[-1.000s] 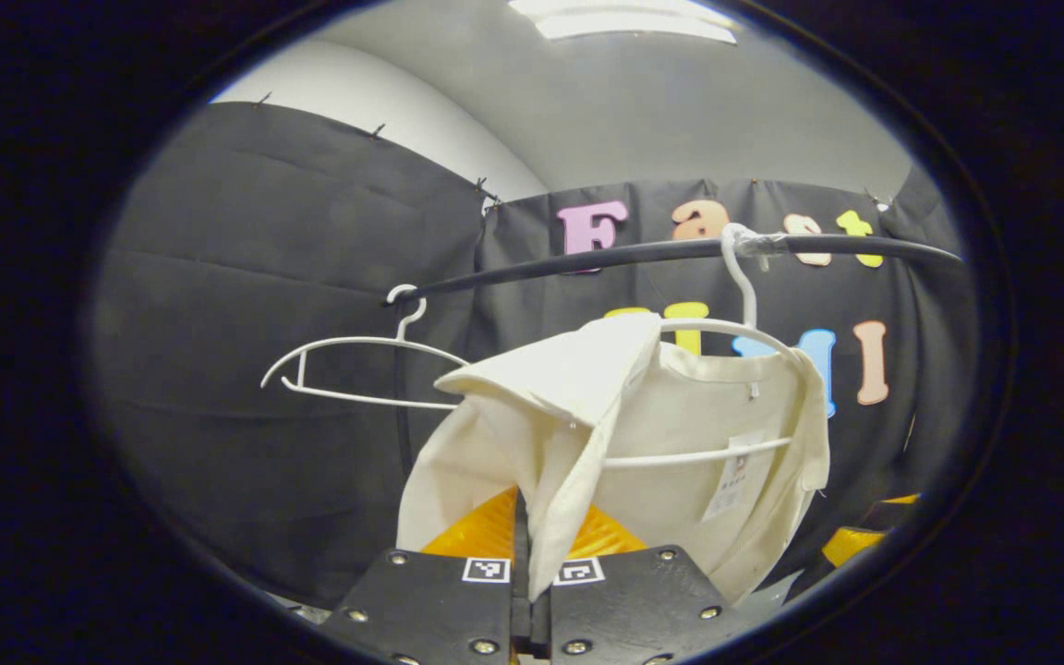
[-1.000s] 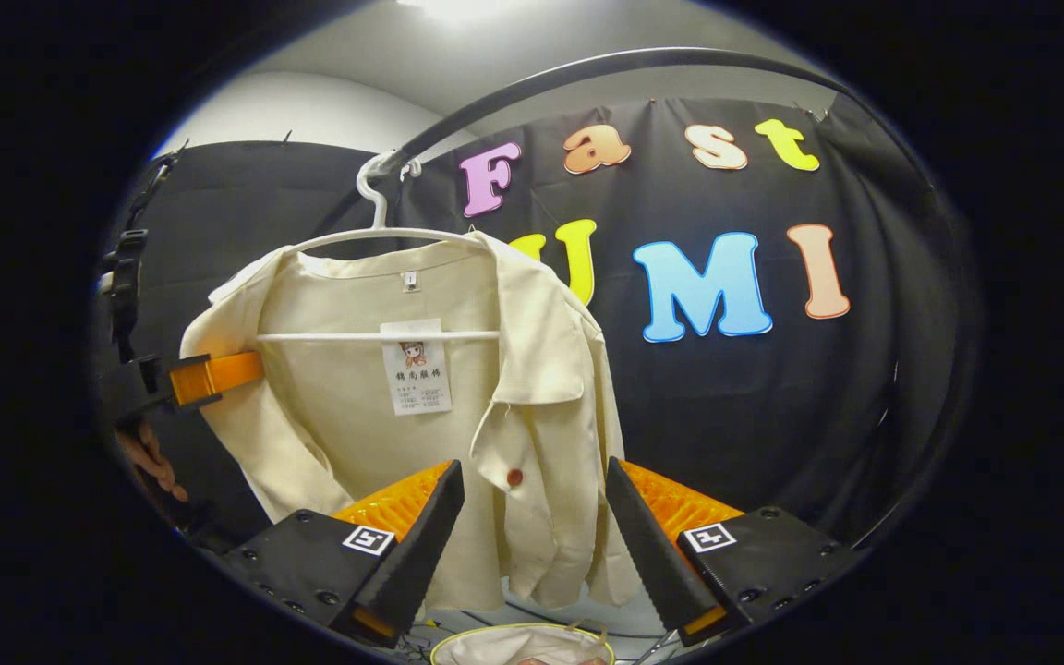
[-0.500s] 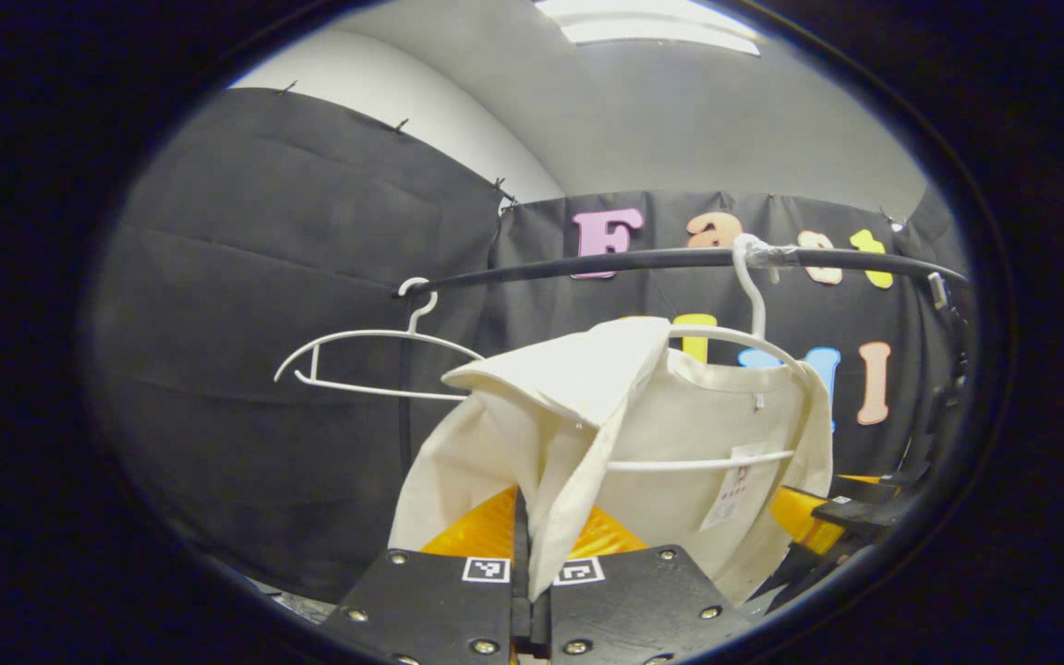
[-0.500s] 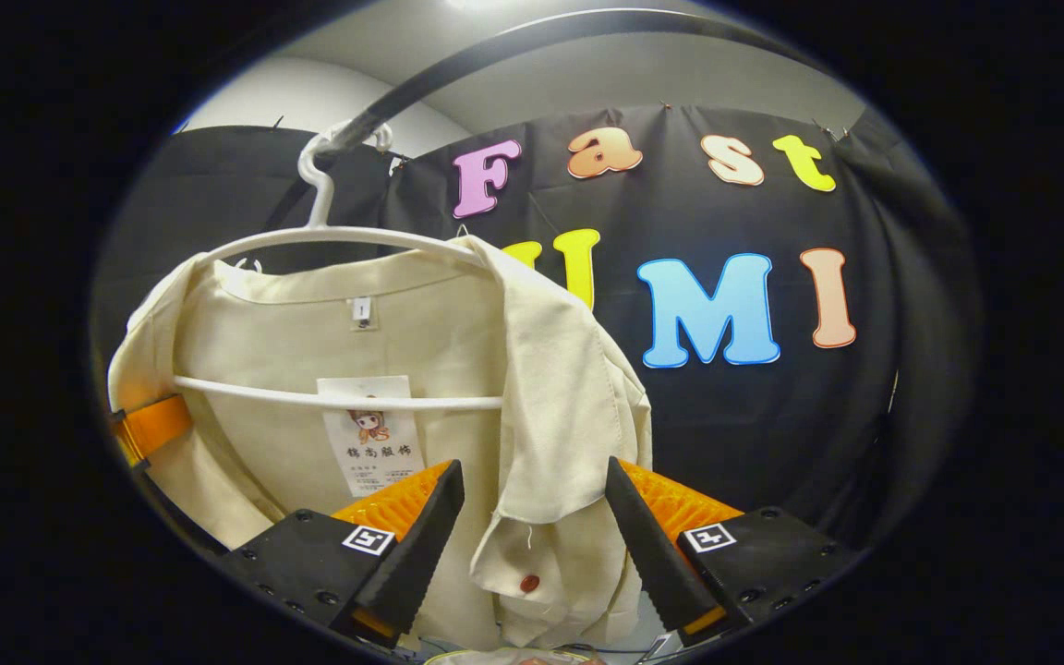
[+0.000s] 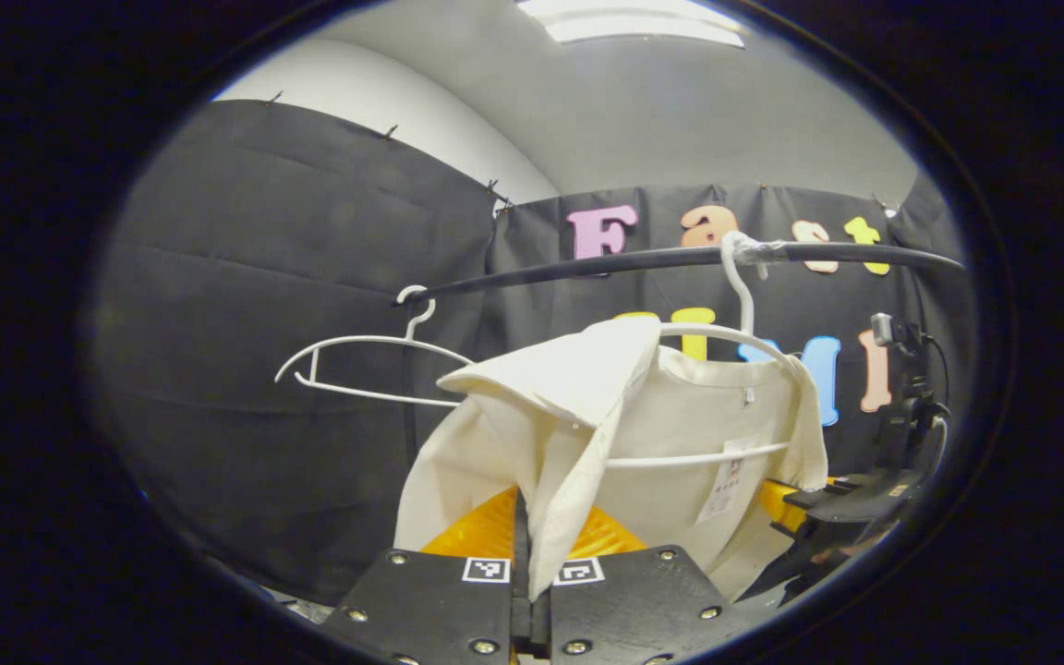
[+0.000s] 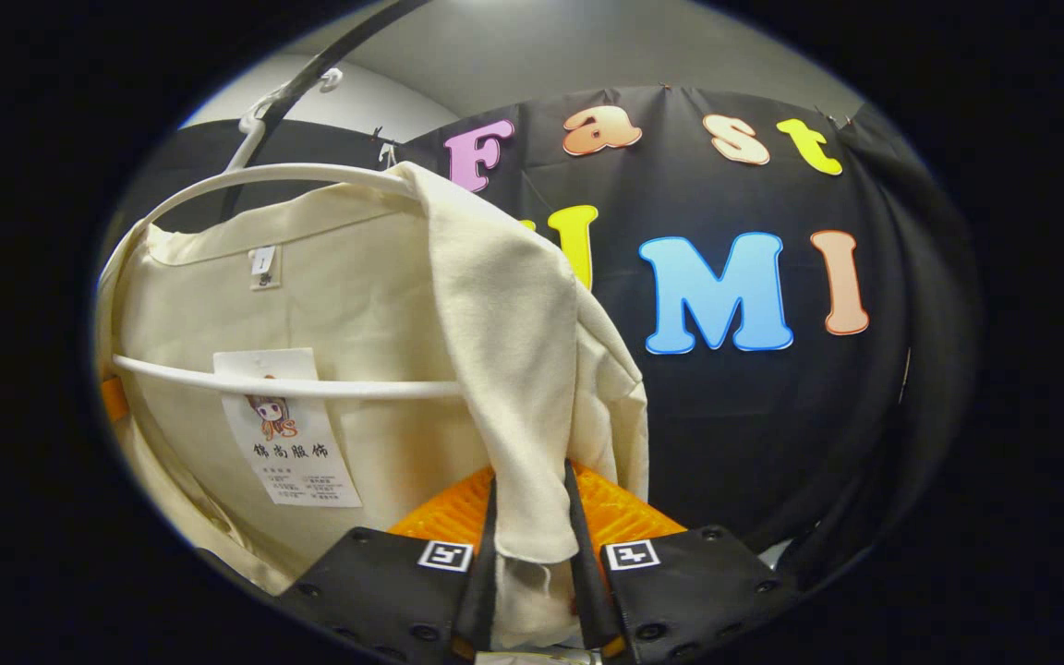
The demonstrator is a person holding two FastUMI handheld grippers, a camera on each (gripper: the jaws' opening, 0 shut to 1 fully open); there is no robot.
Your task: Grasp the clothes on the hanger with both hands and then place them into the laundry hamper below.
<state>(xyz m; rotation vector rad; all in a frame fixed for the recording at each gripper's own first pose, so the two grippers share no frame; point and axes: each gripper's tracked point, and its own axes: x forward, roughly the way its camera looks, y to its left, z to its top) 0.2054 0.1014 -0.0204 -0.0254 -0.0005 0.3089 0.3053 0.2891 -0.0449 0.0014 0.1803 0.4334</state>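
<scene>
I am pinching the cream shirt (image 5: 680, 434) with both grippers while it is hanging on its white hanger (image 5: 726, 332) from the dark rail (image 5: 643, 260). In the left gripper view, my left gripper (image 5: 532, 582) is holding its fingers pressed together on a fold of the shirt's front edge, which is draping down between them. To the left on the rail, an empty white hanger (image 5: 366, 365) is hanging apart from the shirt. At the far right of that view, my right gripper (image 5: 851, 503) is sitting against the shirt's other side. In the right gripper view, my right gripper (image 6: 532, 577) is squeezing its fingers on the shirt's (image 6: 384, 305) other front panel, with the cloth running down between them. The hanger's crossbar (image 6: 310, 386) is passing in front of a paper tag (image 6: 287, 429) inside the shirt.
</scene>
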